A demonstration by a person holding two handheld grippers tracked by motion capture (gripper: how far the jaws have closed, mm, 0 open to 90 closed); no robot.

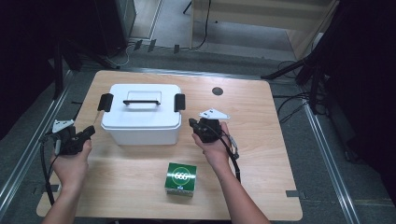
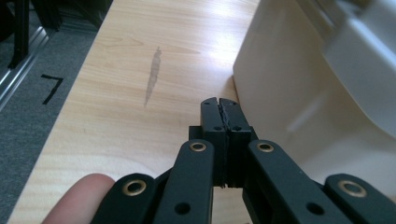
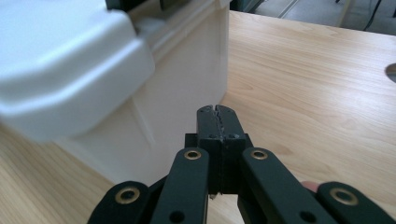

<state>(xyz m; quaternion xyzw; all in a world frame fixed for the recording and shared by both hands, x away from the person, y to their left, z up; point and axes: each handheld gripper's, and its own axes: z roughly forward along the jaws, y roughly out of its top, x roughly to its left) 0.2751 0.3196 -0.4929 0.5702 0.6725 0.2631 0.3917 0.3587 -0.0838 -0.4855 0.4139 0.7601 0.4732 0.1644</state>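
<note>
Here both tongs (image 1: 91,131) (image 1: 192,123) flank the white box (image 1: 141,119), jaws closed.

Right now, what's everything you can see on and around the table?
box: 1, white, lid on, table's far-left half
latches: 2, black, one at each end of the lid
handle: 1, black, flat on the lid's top
carton: 1, green with white "666", near edge, in front of the box
hole: 1, dark, round, far part of the table
cables: several, black, on the floor right of the table
left gripper: 1, black, jaws together, left of the box
right gripper: 1, black, jaws together, right of the box
hands: 2, one on each gripper
</note>
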